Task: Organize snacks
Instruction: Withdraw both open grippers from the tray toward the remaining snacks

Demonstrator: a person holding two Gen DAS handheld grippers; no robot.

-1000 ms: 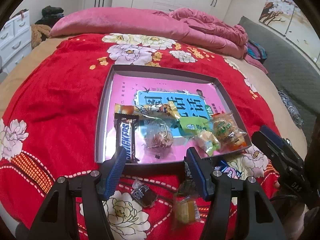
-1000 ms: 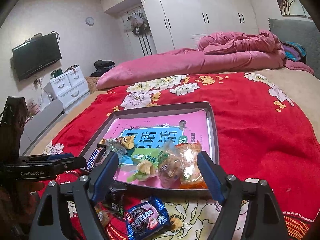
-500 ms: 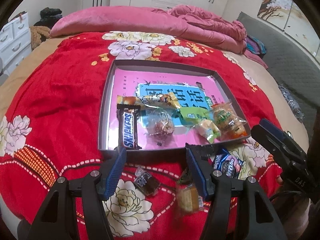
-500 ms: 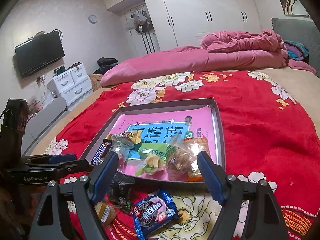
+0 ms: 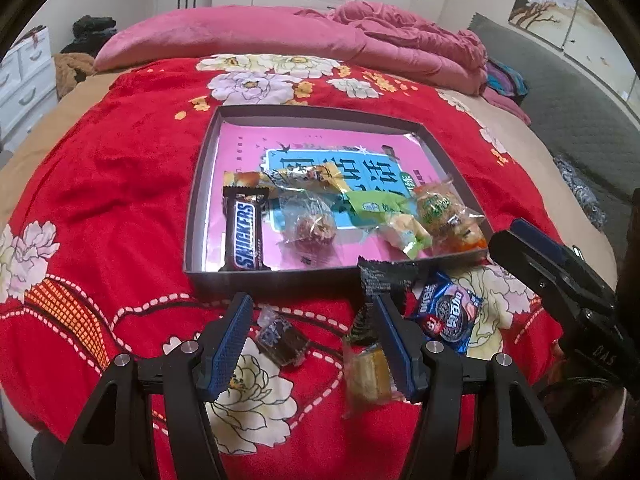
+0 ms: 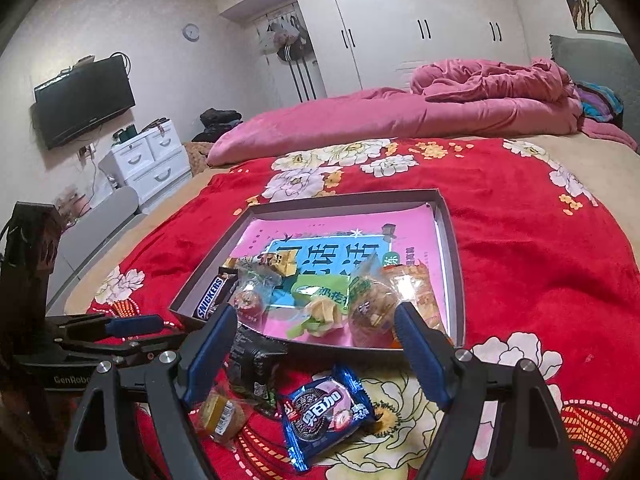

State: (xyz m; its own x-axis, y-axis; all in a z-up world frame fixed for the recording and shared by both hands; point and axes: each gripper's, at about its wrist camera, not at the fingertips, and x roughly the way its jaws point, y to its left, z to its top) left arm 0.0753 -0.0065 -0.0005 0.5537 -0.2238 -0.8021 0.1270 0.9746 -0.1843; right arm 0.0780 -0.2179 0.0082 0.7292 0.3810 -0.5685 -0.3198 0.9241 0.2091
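Observation:
A grey shallow box point(image 5: 200, 184) point(image 6: 452, 248) on the red blanket holds a Snickers bar point(image 5: 245, 236) point(image 6: 210, 298) and several wrapped snacks. In front of it lie a blue Oreo pack point(image 5: 448, 316) point(image 6: 324, 412), a black packet point(image 5: 384, 280) point(image 6: 256, 364), a yellow cake point(image 5: 368, 372) point(image 6: 220, 414) and a small dark candy point(image 5: 282, 338). My left gripper point(image 5: 310, 344) is open and empty above the candy and cake. My right gripper point(image 6: 316, 354) is open and empty above the Oreo pack.
The bed carries a red flowered blanket point(image 5: 100, 184) and a pink quilt point(image 5: 320, 36) at the far side. A white drawer unit point(image 6: 148, 160) and a wall TV point(image 6: 84, 100) stand to the left. Wardrobes point(image 6: 420, 28) line the back wall.
Both grippers have pulled back toward me from the box. The loose snacks in front of the box now show more fully between the fingers. Both stay open.

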